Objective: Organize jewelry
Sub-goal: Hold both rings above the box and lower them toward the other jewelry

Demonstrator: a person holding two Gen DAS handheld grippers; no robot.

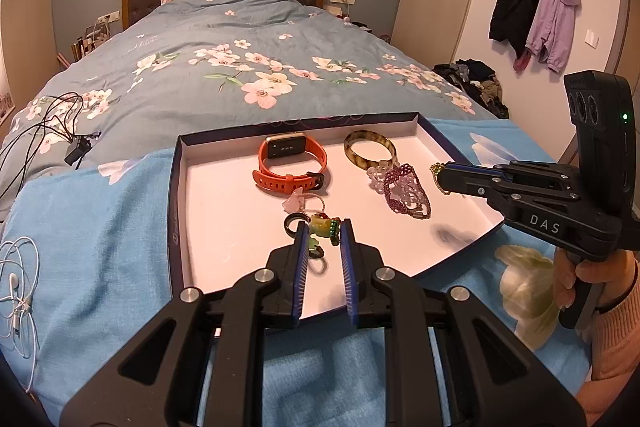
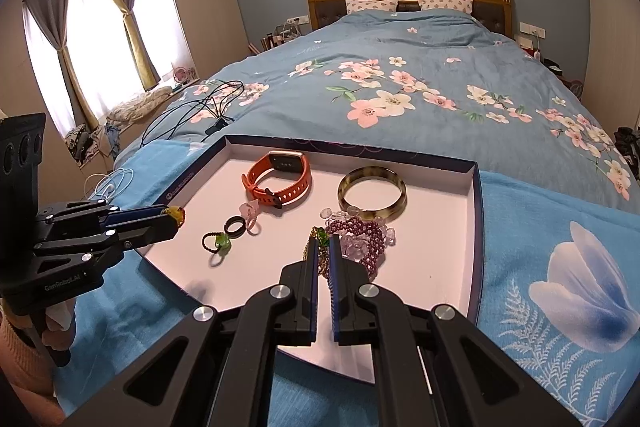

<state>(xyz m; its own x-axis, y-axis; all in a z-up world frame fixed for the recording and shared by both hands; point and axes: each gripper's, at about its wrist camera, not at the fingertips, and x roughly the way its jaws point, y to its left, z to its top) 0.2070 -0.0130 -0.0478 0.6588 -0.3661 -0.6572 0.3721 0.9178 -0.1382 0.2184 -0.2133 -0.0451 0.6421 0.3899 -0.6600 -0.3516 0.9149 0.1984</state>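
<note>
A shallow white-lined box tray (image 1: 232,227) (image 2: 436,251) lies on a blue cloth on the bed. My left gripper (image 1: 325,227) (image 2: 176,218) is shut on a yellow-green bead charm (image 1: 322,226) with red and green beads, just above the tray's near part. My right gripper (image 2: 324,246) (image 1: 439,174) is shut on a gold chain with a green bead (image 2: 322,238) (image 1: 434,169), over the tray's right side. In the tray lie an orange smartwatch (image 1: 290,161), a mottled bangle (image 1: 370,149), purple and clear bead bracelets (image 1: 404,189), a black ring (image 1: 294,223), a pink crystal pendant (image 1: 294,203) and a green-bead ring (image 2: 220,245).
Black cables with a charger (image 1: 76,151) lie on the flowered quilt at the left. White earphones (image 1: 16,291) rest on the blue cloth (image 1: 100,227). A person's hand in a pink sleeve (image 1: 608,291) holds the right gripper. Coats hang on the far right wall (image 1: 536,15).
</note>
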